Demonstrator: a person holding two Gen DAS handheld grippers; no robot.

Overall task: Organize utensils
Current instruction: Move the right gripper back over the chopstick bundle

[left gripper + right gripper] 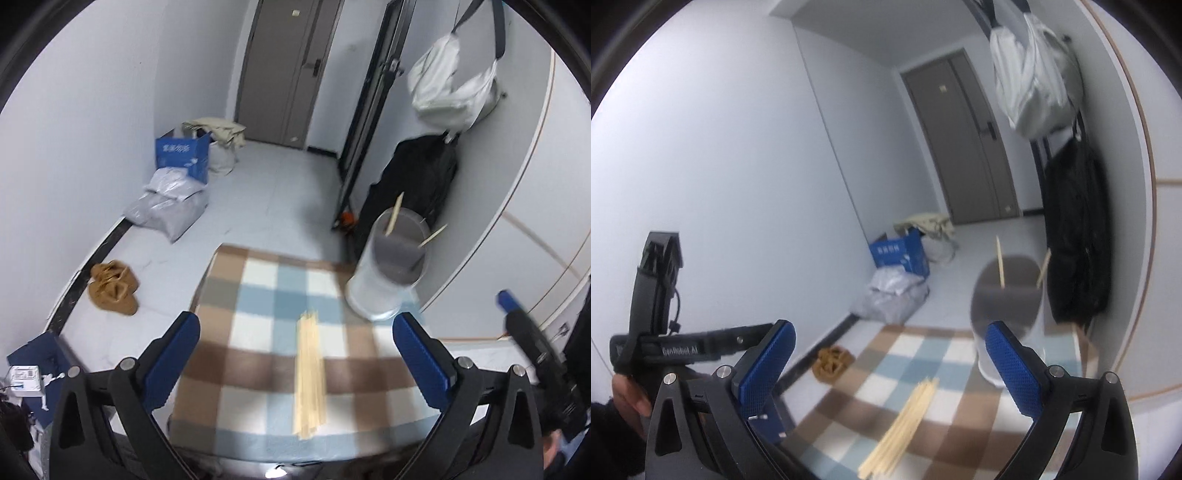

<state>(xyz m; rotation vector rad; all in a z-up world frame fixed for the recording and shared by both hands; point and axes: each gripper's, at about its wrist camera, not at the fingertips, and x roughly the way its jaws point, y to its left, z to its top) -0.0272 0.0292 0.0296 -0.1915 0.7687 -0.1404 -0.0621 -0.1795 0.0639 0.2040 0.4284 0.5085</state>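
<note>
Two sticks stand in the cup, while the pile on the cloth remains to move. Both the left gripper and the right gripper are spread wide and empty.

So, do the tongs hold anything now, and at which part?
Nothing is held. Both left tongs and right tongs are open above the chopsticks lying on the checked cloth.

Chopstick bundle smeared — near end cut off, cup blurred
</note>
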